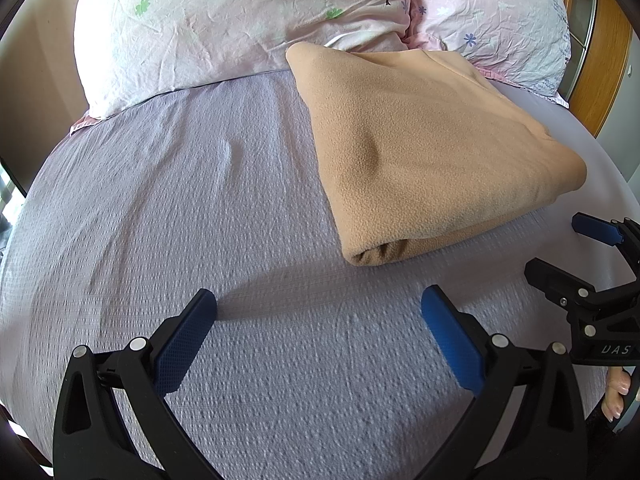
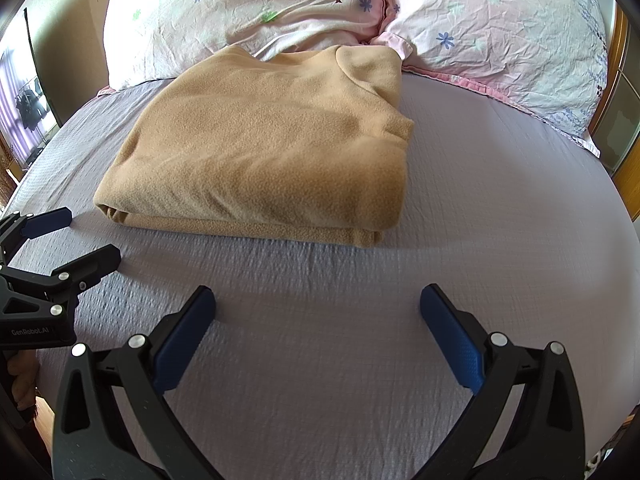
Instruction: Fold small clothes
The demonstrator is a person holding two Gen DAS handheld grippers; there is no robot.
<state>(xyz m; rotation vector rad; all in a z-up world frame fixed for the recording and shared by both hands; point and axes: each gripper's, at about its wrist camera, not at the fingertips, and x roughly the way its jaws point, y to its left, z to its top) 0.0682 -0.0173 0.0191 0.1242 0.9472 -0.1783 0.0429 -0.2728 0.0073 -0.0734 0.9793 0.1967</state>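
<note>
Jaws on both grippers spread wide, nothing between them: left gripper (image 1: 319, 300) and right gripper (image 2: 318, 300) both hover low over bare bed (image 2: 500, 208) sheet, side by side, near the foot-side edge of the tan fleece garment (image 2: 264, 152). Garment lies on the bed up toward the head end, its far edge touching the two floral pillows (image 2: 248, 12); in the left wrist view it sits right of centre (image 1: 432, 148), with the right gripper's blue pads (image 1: 596, 229) just off its near right corner. Already folded into a thick rectangular stack, layered edges facing the grippers, rolled fold visible at the near left corner. Judgement: folding looks mostly done, what's left is either one more half-fold or just squaring up. A soft bump shows on top and the collar-end corner at the pillow side is uneven. To do it well: come in low at the two near corners, slide one pad of each gripper under all layers, not only the top one, pinch evenly, lift both together and carry toward the pillow edge so corners meet. Fleece is thick and springy, likely to slip or reopen, so press flat before letting go. Keep grippers well apart to avoid bunching the middle.
</note>
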